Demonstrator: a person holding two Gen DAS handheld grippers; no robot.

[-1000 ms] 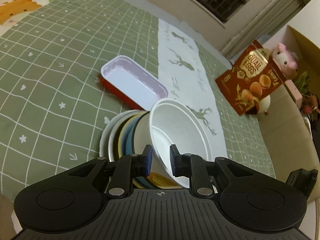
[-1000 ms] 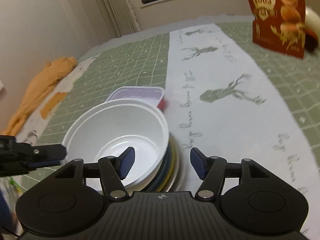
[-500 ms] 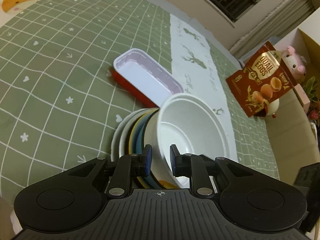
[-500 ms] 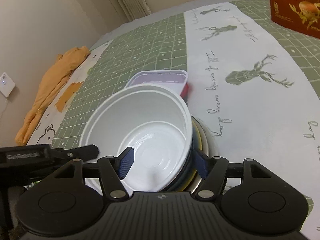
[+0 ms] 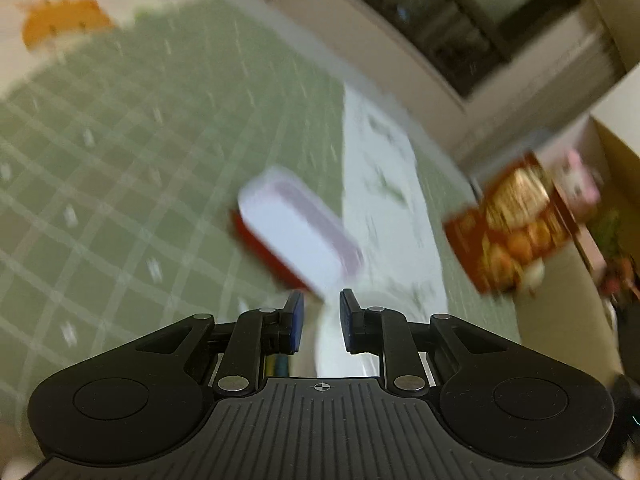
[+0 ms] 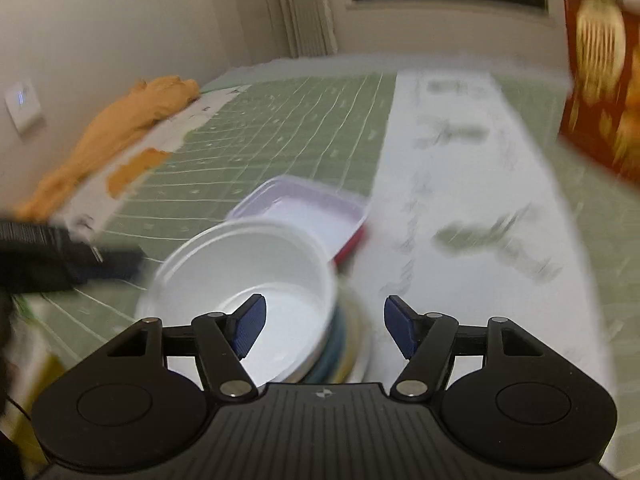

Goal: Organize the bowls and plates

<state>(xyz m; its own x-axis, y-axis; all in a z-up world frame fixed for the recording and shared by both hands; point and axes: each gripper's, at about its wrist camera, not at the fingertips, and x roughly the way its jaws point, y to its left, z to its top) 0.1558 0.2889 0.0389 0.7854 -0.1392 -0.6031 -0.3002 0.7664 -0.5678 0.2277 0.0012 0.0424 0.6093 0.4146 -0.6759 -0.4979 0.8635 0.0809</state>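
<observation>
Both views are motion-blurred. A white bowl sits on top of a stack of coloured plates on the green checked tablecloth. My left gripper stands over the bowl's near rim with a narrow gap between the fingers; a grip on the rim cannot be made out. It shows as a dark shape at the left of the right wrist view. My right gripper is open and empty, its fingers straddling the bowl's right side and the plate stack. A red rectangular dish with a white inside lies just beyond the stack.
A red quail-egg box stands at the right. A white deer-print runner crosses the cloth. An orange cloth lies at the far left edge. A pink plush toy sits behind the box.
Both grippers have drawn back and tilted up quickly. In the left view the bowl has slipped mostly below the fingers. The right gripper stays open; the stack has not moved.
</observation>
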